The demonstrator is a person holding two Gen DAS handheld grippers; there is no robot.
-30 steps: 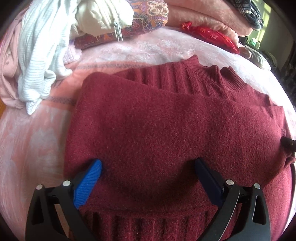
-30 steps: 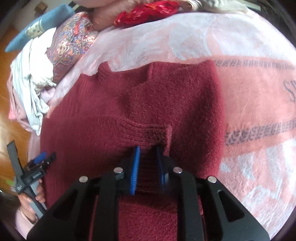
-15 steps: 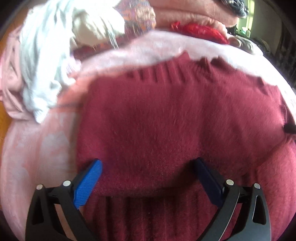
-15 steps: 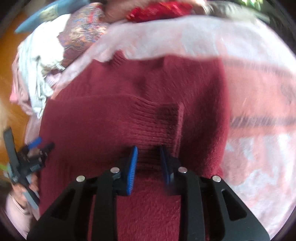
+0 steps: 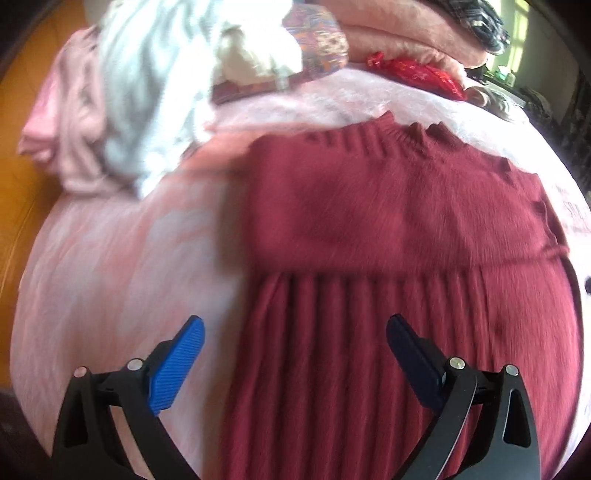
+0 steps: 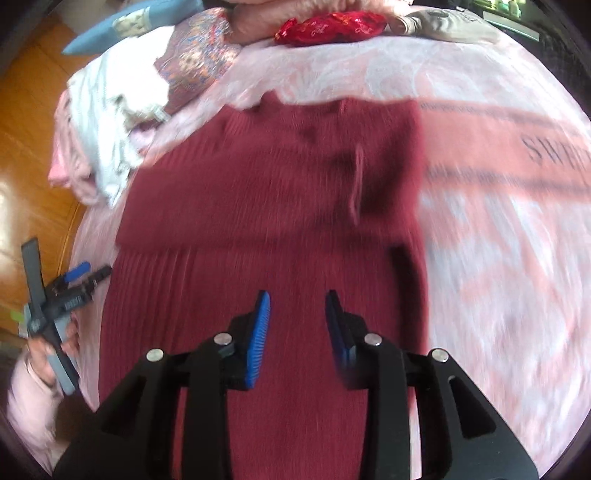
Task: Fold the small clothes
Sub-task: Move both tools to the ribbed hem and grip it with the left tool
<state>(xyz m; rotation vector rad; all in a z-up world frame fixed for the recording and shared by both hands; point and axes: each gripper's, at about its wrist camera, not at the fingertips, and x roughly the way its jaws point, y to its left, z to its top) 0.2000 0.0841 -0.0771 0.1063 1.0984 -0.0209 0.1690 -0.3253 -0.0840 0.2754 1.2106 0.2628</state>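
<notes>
On the bed: a pink blanket (image 5: 122, 258) covers the surface, patterned in paler swirls, with a darker pink band carrying dark lettering on its right part in the right wrist view.
Sweater: a dark red knitted sweater (image 5: 388, 229) lies flat on the blanket, its upper part folded down over the ribbed lower part, so a straight folded edge runs across the middle; the collar points toward the far side of the bed.
Left gripper: the left gripper (image 5: 295, 332) hangs above the near left edge of the sweater with its jaws spread wide; the blue pad sits over the blanket, the dark pad over the ribbed knit, and nothing is between them.
Right gripper: the right gripper (image 6: 297, 306) hovers over the ribbed lower part of the sweater; its jaws are opening, a clear gap shows between the pads, and no cloth is caught in it.
Hand: in the right wrist view a hand (image 6: 55, 350) in a pale pink sleeve grips the handle of the left gripper at the bed's left edge.
Clothes pile: white and pale pink garments (image 5: 147, 92) are heaped at the far left corner, beside a paisley cloth (image 6: 199, 55).
Far side: a shiny red packet (image 6: 328, 22) rests near folded pink bedding.
Floor: orange wooden boards (image 6: 29, 129) show left of the bed.
</notes>
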